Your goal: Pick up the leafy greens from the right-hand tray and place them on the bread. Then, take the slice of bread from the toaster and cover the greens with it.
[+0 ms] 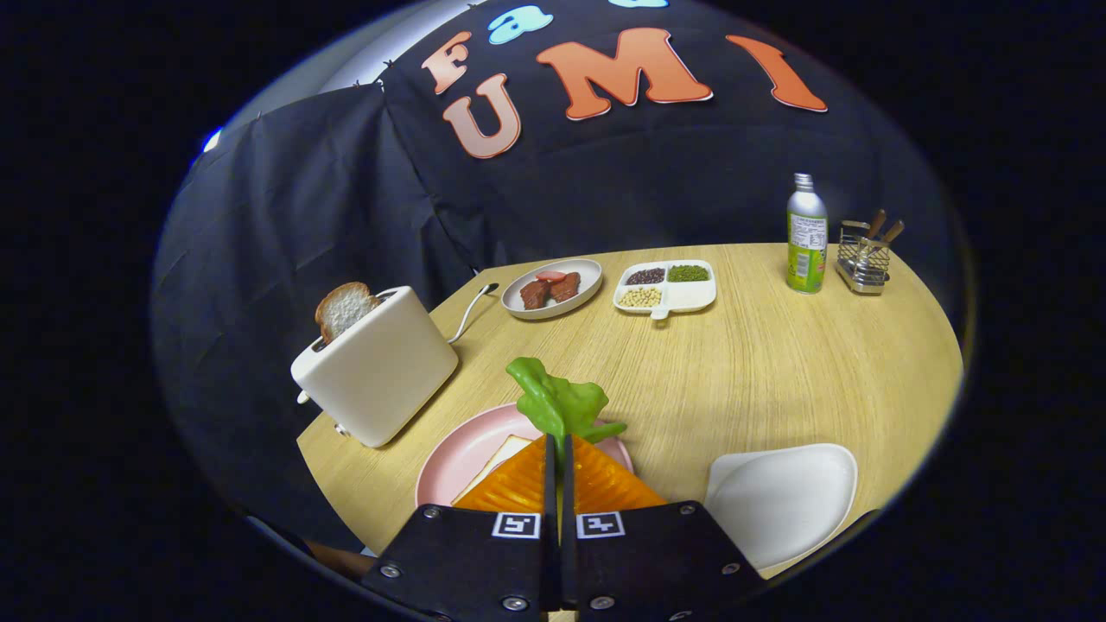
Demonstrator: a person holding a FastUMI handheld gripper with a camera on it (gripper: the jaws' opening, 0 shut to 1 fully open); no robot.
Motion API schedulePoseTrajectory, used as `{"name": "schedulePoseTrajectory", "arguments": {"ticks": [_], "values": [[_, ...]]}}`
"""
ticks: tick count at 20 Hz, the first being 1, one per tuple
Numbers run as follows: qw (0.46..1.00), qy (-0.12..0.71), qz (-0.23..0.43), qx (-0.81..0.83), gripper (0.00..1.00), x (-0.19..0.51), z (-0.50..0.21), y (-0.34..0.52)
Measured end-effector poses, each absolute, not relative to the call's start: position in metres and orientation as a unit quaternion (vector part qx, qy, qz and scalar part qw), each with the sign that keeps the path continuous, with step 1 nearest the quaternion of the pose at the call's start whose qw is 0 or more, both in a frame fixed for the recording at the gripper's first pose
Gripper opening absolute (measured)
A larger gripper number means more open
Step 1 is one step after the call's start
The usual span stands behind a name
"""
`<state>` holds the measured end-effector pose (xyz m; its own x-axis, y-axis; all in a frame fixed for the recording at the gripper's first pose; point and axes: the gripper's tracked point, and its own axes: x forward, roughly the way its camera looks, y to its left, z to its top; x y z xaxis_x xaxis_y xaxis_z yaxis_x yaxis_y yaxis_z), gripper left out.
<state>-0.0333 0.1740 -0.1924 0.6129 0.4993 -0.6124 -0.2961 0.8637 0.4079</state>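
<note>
Tongs clamped tight on crinkly green leaf, over pink plate w/ bread.

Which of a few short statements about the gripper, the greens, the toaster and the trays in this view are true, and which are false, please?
1. The gripper is shut on the leafy greens. True.
2. The greens already lie flat on the bread. False: they are held up between the fingers, above the pink plate.
3. A bread slice sticks out of the toaster. True.
4. The white tray beside the pink plate holds greens. False: its visible surface is bare.
5. The bottle lies on its side. False: it stands upright.
</note>
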Motion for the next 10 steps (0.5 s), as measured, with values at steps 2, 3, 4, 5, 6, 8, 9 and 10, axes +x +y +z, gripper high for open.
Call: {"name": "schedulePoseTrajectory", "arguments": {"ticks": [2, 3, 4, 5, 6, 8, 9, 10], "values": [[0.882, 0.393, 0.228, 0.121, 0.02, -0.036, -0.205, 0.181], [0.880, 0.398, 0.229, 0.118, 0.02, -0.038, -0.210, 0.184], [0.878, 0.403, 0.230, 0.120, 0.02, -0.038, -0.213, 0.189], [0.873, 0.408, 0.235, 0.127, 0.02, -0.041, -0.216, 0.195], [0.867, 0.416, 0.241, 0.134, 0.02, -0.043, -0.219, 0.203], [0.856, 0.429, 0.255, 0.135, 0.03, -0.051, -0.224, 0.215], [0.853, 0.435, 0.259, 0.128, 0.04, -0.054, -0.226, 0.220], [0.851, 0.439, 0.261, 0.118, 0.06, -0.056, -0.229, 0.222]]}}
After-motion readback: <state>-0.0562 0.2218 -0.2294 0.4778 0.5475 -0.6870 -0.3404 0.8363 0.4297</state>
